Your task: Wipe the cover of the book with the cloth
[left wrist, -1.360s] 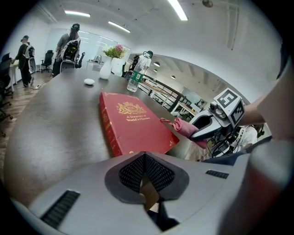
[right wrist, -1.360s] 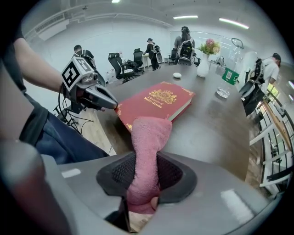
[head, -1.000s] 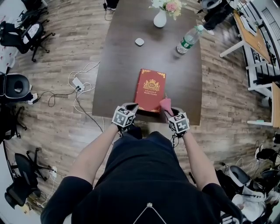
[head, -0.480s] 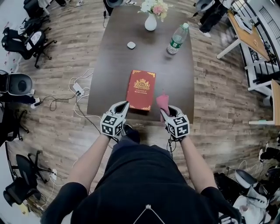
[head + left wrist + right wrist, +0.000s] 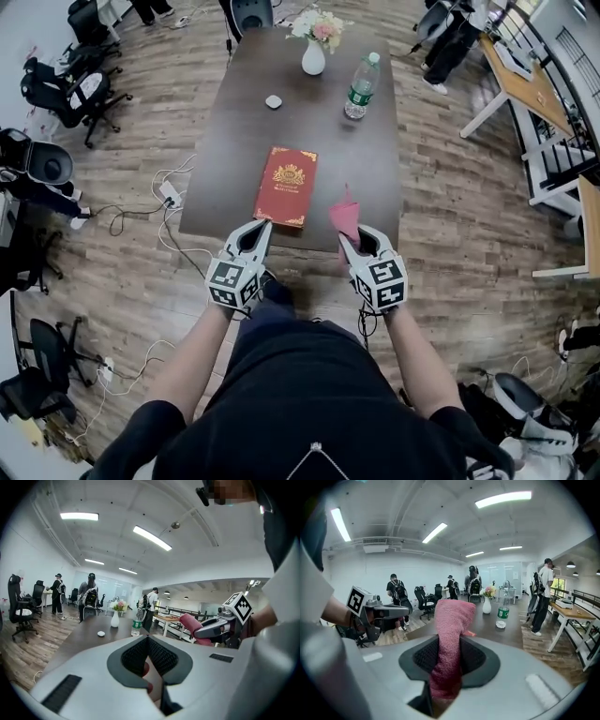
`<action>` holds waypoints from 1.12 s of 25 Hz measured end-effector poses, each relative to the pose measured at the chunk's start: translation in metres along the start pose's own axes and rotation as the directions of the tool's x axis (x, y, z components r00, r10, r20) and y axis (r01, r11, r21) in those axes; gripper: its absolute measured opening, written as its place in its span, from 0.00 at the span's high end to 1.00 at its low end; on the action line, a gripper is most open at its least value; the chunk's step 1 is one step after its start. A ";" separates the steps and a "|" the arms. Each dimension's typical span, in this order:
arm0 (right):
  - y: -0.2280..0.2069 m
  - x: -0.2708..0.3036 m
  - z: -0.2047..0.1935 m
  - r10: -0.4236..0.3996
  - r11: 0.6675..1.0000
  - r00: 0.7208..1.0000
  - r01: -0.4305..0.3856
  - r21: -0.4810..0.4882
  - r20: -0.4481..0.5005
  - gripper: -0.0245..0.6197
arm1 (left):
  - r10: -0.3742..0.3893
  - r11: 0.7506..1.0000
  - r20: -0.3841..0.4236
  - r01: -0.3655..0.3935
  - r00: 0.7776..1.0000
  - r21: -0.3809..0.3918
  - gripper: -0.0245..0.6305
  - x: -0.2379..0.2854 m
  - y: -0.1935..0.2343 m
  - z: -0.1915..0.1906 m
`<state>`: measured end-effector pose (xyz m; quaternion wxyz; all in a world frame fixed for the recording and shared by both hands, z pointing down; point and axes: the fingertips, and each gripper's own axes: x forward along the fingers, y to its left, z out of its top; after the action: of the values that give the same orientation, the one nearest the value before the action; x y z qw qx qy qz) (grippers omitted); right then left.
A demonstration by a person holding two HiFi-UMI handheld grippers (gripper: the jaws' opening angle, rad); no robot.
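Well beyond the jaws, a vase of flowers [image 5: 313, 58], a water bottle [image 5: 356, 86] and a small white object [image 5: 273, 101] stood on the dark worktop [image 5: 234, 159]; cables [image 5: 164, 220] lay leftward.

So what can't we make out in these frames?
Print on the book: head view, too small to read; any dirt likewise.
Rest of the book: right tool view, nearly all behind the cloth held by the right tool; left tool view, behind the left tool and its own body.
What the small white thing on the table is: head view, too small.
Label on the bottle: too small in every view.
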<state>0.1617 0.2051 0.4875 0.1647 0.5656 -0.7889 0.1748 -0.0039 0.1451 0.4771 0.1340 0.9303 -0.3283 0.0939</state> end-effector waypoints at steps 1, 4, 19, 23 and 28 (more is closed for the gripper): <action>0.002 -0.009 0.006 -0.001 1.000 1.000 0.002 -0.013 0.018 0.78 | 0.006 1.000 0.012 -0.006 1.000 0.014 0.97 -0.006 -0.008 0.005; 0.009 -0.034 0.017 -0.003 0.999 0.998 0.006 -0.045 0.065 0.78 | 0.023 0.999 0.045 -0.025 0.999 0.041 0.97 -0.026 -0.027 0.015; 0.046 -0.112 0.046 0.010 0.997 0.978 0.008 -0.082 0.207 0.79 | 0.117 0.984 0.157 -0.136 0.981 0.116 0.97 -0.119 -0.084 0.062; 0.056 -0.120 0.051 0.004 0.995 0.977 0.017 -0.095 0.212 0.79 | 0.109 0.984 0.164 -0.129 0.980 0.122 0.97 -0.130 -0.088 0.070; 0.069 -0.126 0.061 -0.021 0.995 0.975 0.042 -0.092 0.223 0.79 | 0.072 0.982 0.174 -0.100 0.982 0.157 0.97 -0.137 -0.086 0.083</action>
<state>0.1307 0.3030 0.3699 0.1053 0.5854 -0.8008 0.0700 -0.0473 0.2637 0.3469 0.0240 0.9276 -0.3697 0.0480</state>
